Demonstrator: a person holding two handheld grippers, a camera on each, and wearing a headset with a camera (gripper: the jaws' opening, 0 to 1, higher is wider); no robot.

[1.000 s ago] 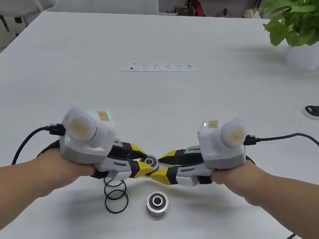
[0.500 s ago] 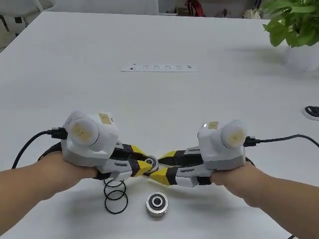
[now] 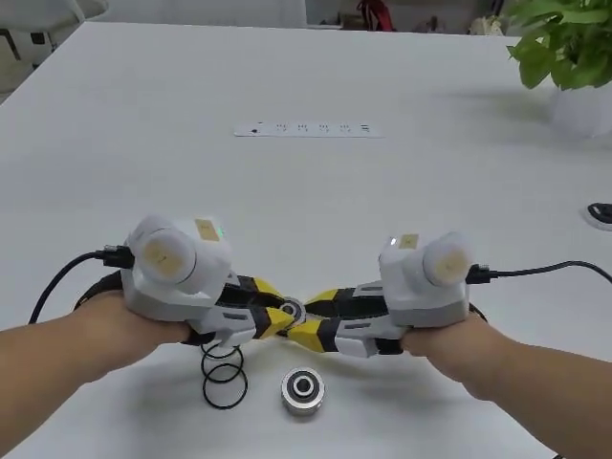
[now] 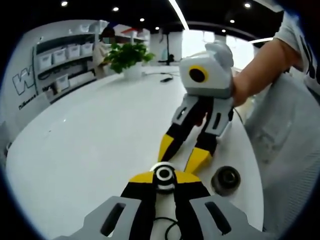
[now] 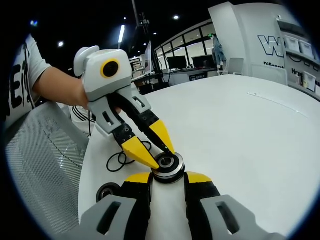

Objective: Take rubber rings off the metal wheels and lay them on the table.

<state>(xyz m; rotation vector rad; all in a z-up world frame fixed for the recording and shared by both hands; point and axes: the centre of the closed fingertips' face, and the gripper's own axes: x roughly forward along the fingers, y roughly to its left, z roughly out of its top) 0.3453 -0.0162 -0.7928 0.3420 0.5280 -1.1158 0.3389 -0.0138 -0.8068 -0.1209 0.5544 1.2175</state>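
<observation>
In the head view my left tongs [image 3: 277, 311] and right tongs [image 3: 308, 318] meet on one metal wheel [image 3: 290, 311]. Loose black rubber rings [image 3: 223, 378] and a second wheel [image 3: 303, 390] lie on the table [image 3: 316, 210] below. The left gripper view shows the wheel face-on, white around a dark hub, pinched narrow in my left jaws. The right gripper view shows its shiny rim, clamped narrow in my right jaws.

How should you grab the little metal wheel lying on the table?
Come straight down and pinch the loose wheel across its round outer rim. It lies flat on the table, hole up, sides free; the rubber rings lie apart, to its left in the head view. The right gripper is shut on the other wheel.
</observation>
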